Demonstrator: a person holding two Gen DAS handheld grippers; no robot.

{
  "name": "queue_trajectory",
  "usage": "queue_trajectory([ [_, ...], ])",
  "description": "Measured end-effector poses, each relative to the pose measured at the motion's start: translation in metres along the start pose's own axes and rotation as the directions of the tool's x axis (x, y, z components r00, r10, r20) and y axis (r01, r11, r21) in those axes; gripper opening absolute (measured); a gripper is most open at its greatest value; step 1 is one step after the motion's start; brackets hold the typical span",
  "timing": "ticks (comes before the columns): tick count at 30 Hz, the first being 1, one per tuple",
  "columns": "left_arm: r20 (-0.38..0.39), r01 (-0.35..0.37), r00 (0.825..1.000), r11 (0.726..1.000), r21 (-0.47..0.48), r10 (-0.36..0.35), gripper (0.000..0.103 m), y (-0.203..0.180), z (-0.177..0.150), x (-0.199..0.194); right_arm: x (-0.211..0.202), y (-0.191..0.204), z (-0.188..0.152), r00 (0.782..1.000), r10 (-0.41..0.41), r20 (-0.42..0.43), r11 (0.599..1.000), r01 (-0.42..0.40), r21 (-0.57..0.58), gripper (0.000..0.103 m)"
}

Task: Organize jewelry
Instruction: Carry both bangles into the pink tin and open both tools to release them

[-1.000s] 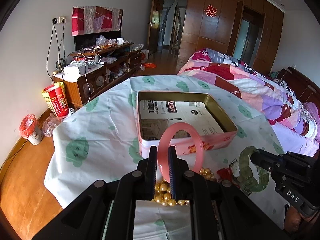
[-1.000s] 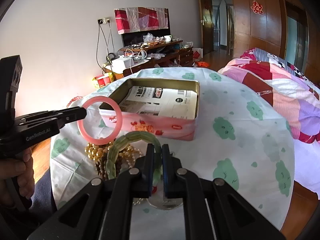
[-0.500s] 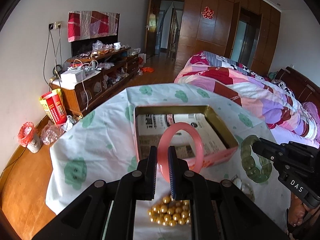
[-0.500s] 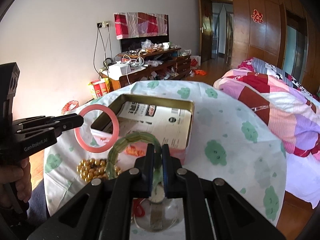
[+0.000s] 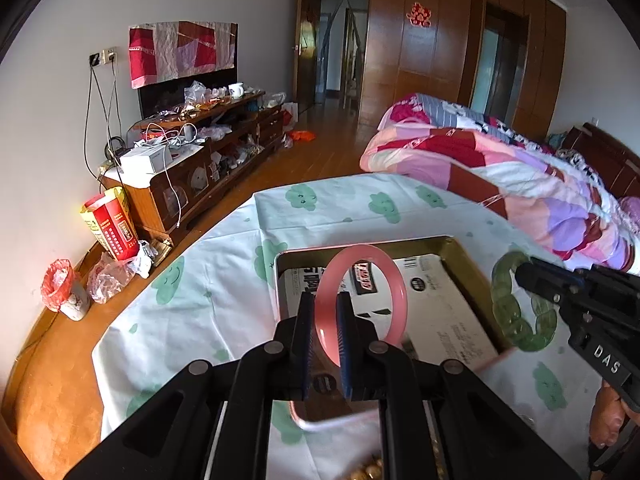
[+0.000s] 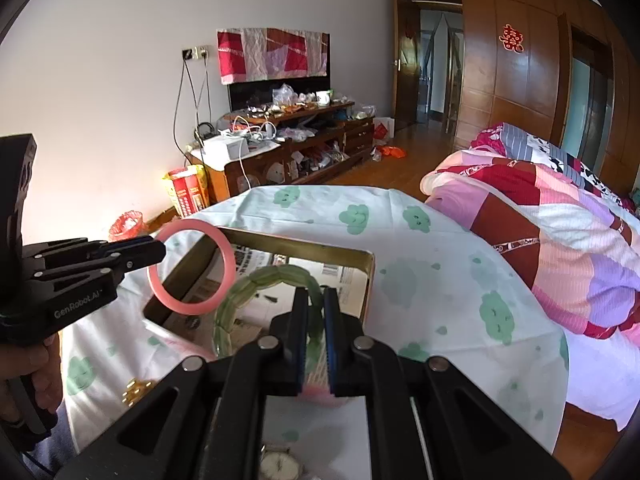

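Note:
My left gripper [image 5: 324, 304] is shut on a pink bangle [image 5: 400, 296], held upright over the open pink tin box [image 5: 460, 248]. In the right wrist view the same bangle [image 6: 228, 264] hangs at the left gripper's [image 6: 160, 250] tip, above the tin's [image 6: 368, 280] near-left corner. My right gripper [image 6: 315, 300] is shut on a green bead bracelet [image 6: 272, 274], which arches above the tin's near edge. In the left wrist view that bracelet [image 5: 504, 304] hangs from the right gripper [image 5: 520, 272] beside the tin's right wall. Printed paper lines the tin.
The tin sits on a round table under a white cloth with green clouds [image 5: 320, 200]. Gold beads [image 6: 134, 392] and a wristwatch [image 6: 280, 462] lie on the cloth near me. A bed [image 6: 560, 220] stands to the right, a cluttered cabinet [image 5: 192, 168] to the left.
Both grippers have moved forward over the tin, each still holding its bracelet. The gold beads have slid to the bottom edge of both views.

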State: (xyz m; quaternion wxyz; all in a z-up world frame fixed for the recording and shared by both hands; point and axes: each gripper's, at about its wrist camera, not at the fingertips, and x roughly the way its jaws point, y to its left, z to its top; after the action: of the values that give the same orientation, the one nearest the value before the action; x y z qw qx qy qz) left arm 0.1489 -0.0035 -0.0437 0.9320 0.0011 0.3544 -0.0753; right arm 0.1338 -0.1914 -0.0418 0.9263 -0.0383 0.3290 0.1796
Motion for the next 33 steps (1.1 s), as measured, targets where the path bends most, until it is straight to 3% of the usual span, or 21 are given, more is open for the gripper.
queue_trajectory([
  [16, -0.088, -0.041, 0.995, 0.998, 0.044, 0.045, 0.010, -0.003, 0.004, 0.047, 0.068, -0.005, 0.013, 0.995, -0.052, -0.086, 0.998, 0.050, -0.026, 0.010],
  [29, -0.102, -0.053, 0.993, 0.997, 0.054, 0.058, 0.010, -0.002, 0.001, 0.057, 0.081, -0.004, 0.010, 0.992, -0.069, -0.106, 0.997, 0.065, -0.039, 0.010],
  [33, -0.117, -0.066, 0.990, 0.995, 0.077, 0.075, 0.011, -0.005, -0.001, 0.061, 0.080, -0.003, 0.010, 0.993, -0.068, -0.098, 0.997, 0.064, -0.035, 0.016],
])
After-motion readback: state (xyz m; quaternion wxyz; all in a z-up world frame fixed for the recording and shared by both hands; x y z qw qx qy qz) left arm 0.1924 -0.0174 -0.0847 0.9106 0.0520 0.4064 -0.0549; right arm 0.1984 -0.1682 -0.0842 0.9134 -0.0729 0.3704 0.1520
